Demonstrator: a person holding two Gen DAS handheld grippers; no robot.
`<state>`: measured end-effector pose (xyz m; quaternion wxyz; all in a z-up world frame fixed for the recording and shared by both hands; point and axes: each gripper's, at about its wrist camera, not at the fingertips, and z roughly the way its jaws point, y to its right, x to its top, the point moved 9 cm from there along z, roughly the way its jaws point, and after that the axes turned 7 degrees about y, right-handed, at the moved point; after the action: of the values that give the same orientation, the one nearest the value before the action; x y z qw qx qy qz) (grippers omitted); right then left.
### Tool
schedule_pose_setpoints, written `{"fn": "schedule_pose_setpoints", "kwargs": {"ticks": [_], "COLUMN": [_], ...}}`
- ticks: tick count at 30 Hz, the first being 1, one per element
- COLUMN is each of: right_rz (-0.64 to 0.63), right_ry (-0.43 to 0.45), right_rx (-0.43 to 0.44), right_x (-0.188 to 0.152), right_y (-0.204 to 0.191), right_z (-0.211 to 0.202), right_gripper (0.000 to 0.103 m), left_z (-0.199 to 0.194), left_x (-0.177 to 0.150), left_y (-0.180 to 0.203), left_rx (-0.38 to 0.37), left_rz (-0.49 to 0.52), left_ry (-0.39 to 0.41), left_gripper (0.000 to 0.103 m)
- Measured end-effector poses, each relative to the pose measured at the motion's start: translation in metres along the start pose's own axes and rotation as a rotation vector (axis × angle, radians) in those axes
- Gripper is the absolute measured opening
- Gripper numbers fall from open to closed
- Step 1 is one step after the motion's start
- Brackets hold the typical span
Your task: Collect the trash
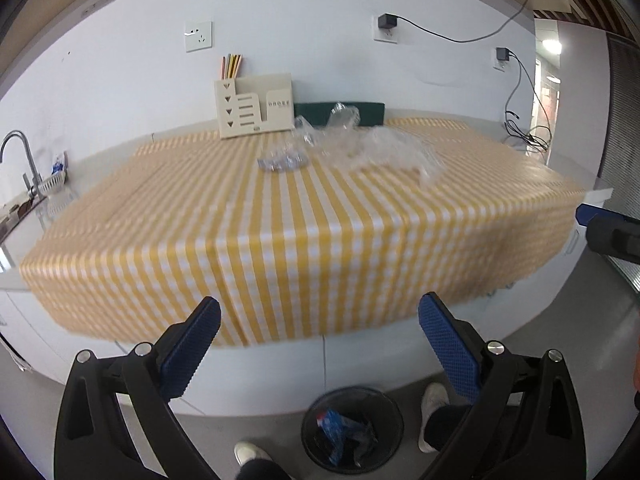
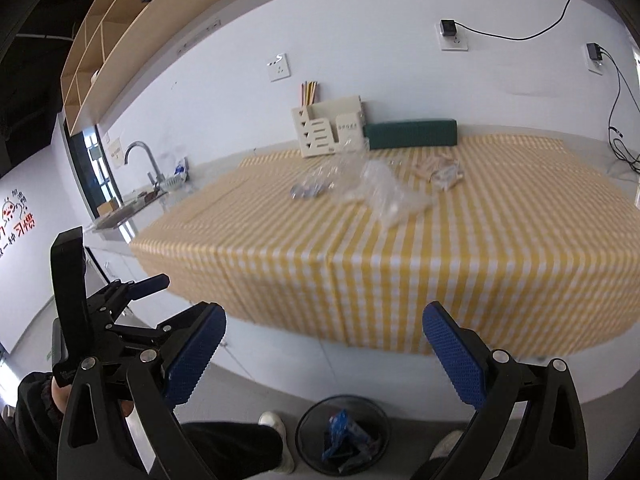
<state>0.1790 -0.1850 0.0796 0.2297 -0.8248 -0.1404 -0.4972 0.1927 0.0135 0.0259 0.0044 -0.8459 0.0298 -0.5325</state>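
Clear crumpled plastic wrap [image 1: 372,146] lies on the far part of the yellow checked tablecloth [image 1: 280,232]; it also shows in the right wrist view [image 2: 384,188]. A small bluish flattened wrapper [image 1: 282,162] lies to its left, also seen in the right wrist view [image 2: 308,189]. A beige and white packet [image 2: 440,172] lies to the right. A black mesh bin [image 1: 352,428] with blue wrappers stands on the floor below the table edge, also in the right wrist view [image 2: 344,432]. My left gripper [image 1: 320,344] and right gripper [image 2: 324,352] are open, empty, in front of the table.
A cream desk organiser [image 1: 254,106] with pencils and a dark green box [image 1: 340,114] stand against the wall. A sink with a tap [image 1: 18,160] is at the left. Cables hang at the right [image 1: 520,120]. The person's shoes [image 1: 434,400] flank the bin.
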Motion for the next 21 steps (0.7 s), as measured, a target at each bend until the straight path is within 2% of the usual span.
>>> {"fn": "schedule_pose_setpoints", "kwargs": {"ticks": [4,10,16,21], "right_rz": [0.012,-0.005,0.012,-0.011], "right_ry": [0.006,-0.014,-0.048,-0.071], "right_rx": [0.021,0.016,0.013,0.010], "right_x": [0.030,0.056,0.063,0.071], "right_y": [0.019,0.046,0.065,0.063], "right_z": [0.032,0.090,0.140,0.176], "right_gripper": [0.100,0.099,0.099,0.099], "left_z": [0.036,0.108,0.172,0.218], "left_x": [0.030,0.082,0.117,0.130], "left_y": [-0.012,-0.032,-0.052,-0.060], "left_rx": [0.018,0.070,0.091,0.069], "left_rz": [0.017,0.053,0.062,0.050], "left_ry": [0.002,0.005,-0.009,-0.060], "left_gripper": [0.099,0.099,0.099,0.099]}}
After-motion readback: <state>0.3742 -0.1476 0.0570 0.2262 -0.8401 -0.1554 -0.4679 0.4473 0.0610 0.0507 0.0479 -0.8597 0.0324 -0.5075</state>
